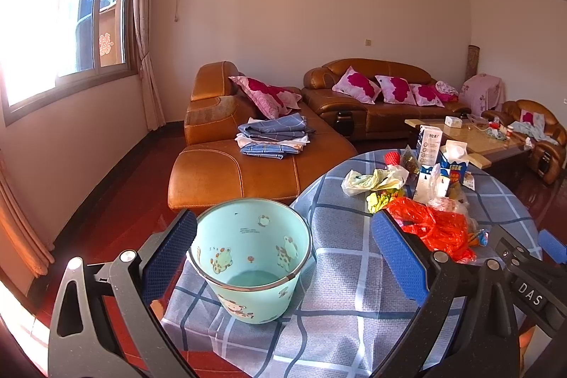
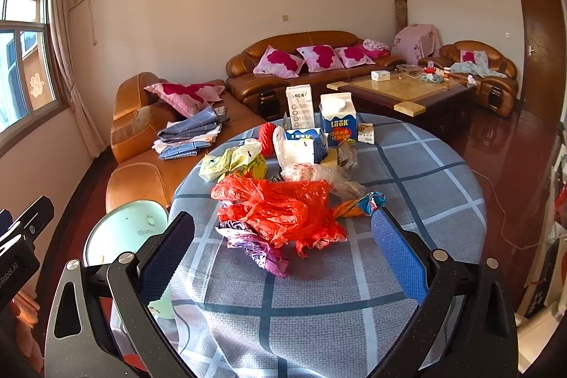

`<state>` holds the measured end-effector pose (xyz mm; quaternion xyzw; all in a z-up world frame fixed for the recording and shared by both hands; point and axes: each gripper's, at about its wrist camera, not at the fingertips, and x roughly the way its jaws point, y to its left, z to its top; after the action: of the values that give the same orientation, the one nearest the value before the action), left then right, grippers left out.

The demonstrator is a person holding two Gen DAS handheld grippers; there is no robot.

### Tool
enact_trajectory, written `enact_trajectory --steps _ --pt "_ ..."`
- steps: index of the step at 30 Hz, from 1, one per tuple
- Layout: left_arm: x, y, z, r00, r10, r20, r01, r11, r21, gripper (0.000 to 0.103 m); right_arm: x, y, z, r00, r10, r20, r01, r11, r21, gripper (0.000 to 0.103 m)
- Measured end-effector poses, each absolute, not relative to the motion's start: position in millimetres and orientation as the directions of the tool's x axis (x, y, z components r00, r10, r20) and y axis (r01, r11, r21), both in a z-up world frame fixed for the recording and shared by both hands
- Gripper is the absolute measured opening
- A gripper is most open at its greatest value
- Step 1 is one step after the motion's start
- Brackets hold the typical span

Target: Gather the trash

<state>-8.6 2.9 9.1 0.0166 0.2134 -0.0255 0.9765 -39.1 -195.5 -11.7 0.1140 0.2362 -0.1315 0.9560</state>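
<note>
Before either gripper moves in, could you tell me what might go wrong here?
The light blue bin sits at the table's edge, so a nudge from the open left gripper might tip it off. The red plastic bag lies tangled with the purple wrapper, so the open right gripper could drag both.

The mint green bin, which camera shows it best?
The left wrist view: the mint green bin sits whole between the open left gripper, its inside visible. The right wrist view shows only part of it at the table's edge.
</note>
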Motion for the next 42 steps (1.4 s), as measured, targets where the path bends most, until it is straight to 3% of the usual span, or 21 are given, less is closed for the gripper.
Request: enact_trajectory --steps 7,8,9,42 --pt "-7.8 2.2 9.5 0.907 -0.047 -0.419 0.06 0.998 0.018 0.097 -38.7 -194.6 -11.8 0.853 -0.197 -0.482 0.305 0.939 0.156 0.098" --pt "-8.1 2.0 9.6 0.907 -0.047 -0.418 0.06 0.998 0.018 0.097 -37.9 -192.4 -10.5 0.859 -0.21 -0.467 0.289 0.952 0.102 0.098" --pt "-8.4 1.8 10.0 0.908 -0.048 -0.417 0.061 0.998 0.018 0.097 -38.8 -194.6 -12.0 0.853 -0.199 -0.482 0.306 0.939 0.155 0.098" --pt "-8.9 0.7 8.6 0.907 -0.049 -0.418 0.062 0.998 0.018 0.097 -39.2 -194.7 -13.1 0.852 -0.193 -0.487 0.306 0.938 0.164 0.098"
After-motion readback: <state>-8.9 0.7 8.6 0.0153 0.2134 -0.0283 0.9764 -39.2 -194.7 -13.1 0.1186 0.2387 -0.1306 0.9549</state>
